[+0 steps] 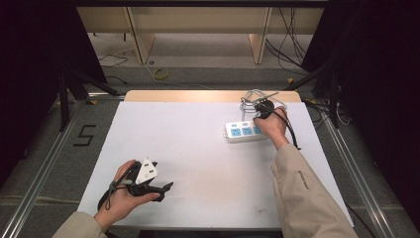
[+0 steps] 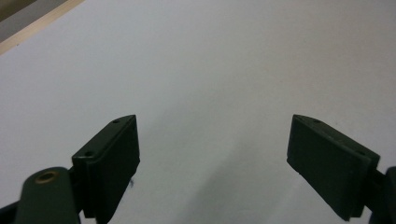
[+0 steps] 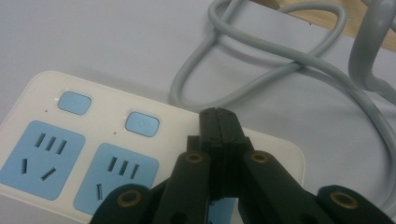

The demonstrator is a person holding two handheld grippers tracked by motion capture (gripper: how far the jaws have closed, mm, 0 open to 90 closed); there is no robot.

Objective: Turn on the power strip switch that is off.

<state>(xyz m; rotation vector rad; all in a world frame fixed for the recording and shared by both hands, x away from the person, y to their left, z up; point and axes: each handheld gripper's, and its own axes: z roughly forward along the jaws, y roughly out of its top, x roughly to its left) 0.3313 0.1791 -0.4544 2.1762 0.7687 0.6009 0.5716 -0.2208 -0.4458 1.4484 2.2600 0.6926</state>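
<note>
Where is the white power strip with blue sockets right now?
In the high view, the white power strip with blue sockets lies on the table's far right, under the right tool, with its coiled grey cable just behind.

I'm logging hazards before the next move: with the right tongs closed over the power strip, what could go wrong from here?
1. The shut right tongs sit over the third switch spot of the power strip; pressing off-centre could tip or slide the light strip.
2. The grey cable loops close behind; the tongs might snag it when pulling back.
3. The left tongs rest open far away, so nothing steadies the strip.
</note>
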